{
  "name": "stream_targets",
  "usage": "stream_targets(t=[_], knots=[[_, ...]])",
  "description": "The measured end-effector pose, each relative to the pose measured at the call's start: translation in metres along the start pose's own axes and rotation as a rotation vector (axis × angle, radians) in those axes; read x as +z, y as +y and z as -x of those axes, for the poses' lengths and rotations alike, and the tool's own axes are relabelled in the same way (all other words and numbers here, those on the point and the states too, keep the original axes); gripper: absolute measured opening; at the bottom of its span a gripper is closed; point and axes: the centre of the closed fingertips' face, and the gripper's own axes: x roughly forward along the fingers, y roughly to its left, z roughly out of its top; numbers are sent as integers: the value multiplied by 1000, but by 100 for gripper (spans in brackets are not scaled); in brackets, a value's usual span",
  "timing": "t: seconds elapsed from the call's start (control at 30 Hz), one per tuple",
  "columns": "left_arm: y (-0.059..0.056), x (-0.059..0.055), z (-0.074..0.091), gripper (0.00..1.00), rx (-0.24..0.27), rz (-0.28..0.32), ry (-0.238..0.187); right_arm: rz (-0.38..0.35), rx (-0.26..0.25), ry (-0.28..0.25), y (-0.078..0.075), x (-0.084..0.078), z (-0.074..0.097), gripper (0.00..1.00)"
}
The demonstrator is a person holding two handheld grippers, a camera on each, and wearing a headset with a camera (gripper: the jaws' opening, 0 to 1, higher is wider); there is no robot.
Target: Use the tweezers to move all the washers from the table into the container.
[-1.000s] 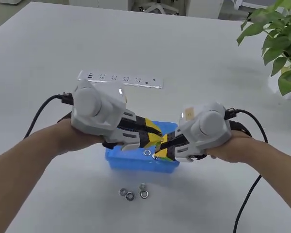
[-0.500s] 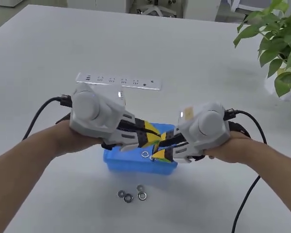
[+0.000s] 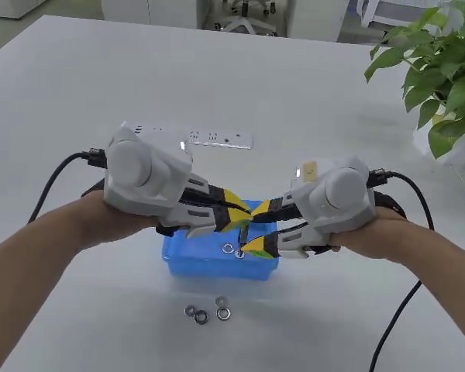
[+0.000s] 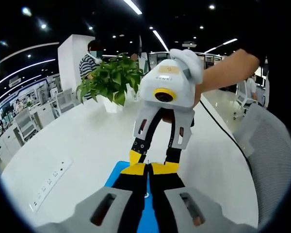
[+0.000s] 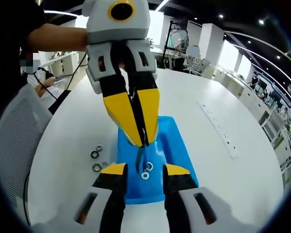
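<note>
Over the last second little has shifted on the white table (image 3: 333, 116). Both claws stay over the blue container (image 3: 217, 267), and four washers (image 3: 223, 313) still wait just in front of it, so the job looks unfinished. The right claw (image 4: 153, 156) is spread and empty. The left claw (image 5: 139, 138) pinches the tweezers (image 5: 140, 158). Their long axis runs along its jaws, tips slanting down into the container above two washers (image 5: 145, 175).

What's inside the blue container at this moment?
Two washers lie on the floor of the blue container, by the tips of the tweezers that the left gripper holds. The floor's far part is covered by that gripper.
</note>
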Motion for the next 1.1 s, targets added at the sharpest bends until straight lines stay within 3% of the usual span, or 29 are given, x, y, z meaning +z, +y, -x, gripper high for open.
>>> stream_targets(t=[0.43,0.57,1.1], knots=[[-4,16,21,5,21,2,-17,-53,-55,14,10,-1,24,41],[-5,16,26,5,37,0,2,-57,-67,15,14,-2,31,43],[-16,22,44,5,52,11,13,-116,-117,-2,36,-6,55,55]])
